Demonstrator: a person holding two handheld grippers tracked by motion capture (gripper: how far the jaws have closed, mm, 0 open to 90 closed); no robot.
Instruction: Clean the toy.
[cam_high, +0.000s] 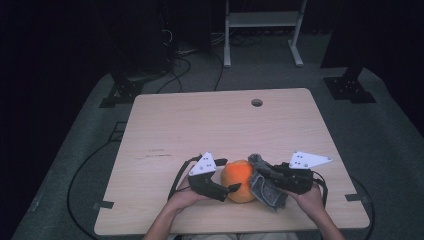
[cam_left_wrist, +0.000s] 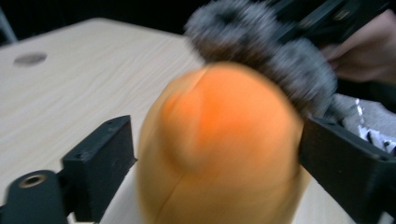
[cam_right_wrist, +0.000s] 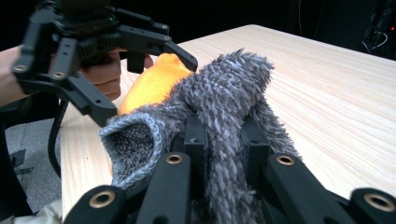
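Note:
A soft orange ball (cam_high: 239, 181) rests on the wooden table (cam_high: 200, 120) near its front edge. My left gripper (cam_high: 226, 186) reaches it from the left. In the left gripper view the ball (cam_left_wrist: 219, 144) is blurred and fills the gap between the wide jaws, and I see no squeeze. My right gripper (cam_high: 270, 177) is shut on a grey fuzzy sock (cam_high: 267, 194), which it holds against the ball's right side. In the right gripper view the sock (cam_right_wrist: 229, 84) drapes over the jaws with its cuff hanging open, and the ball (cam_right_wrist: 154, 81) lies behind it.
The tabletop has a round cable hole (cam_high: 257, 102) near its far edge. Beyond the table, a white rack (cam_high: 262, 30) and dark stand feet (cam_high: 350, 87) rest on grey carpet with cables (cam_high: 180, 70). The person's hands are at the front edge.

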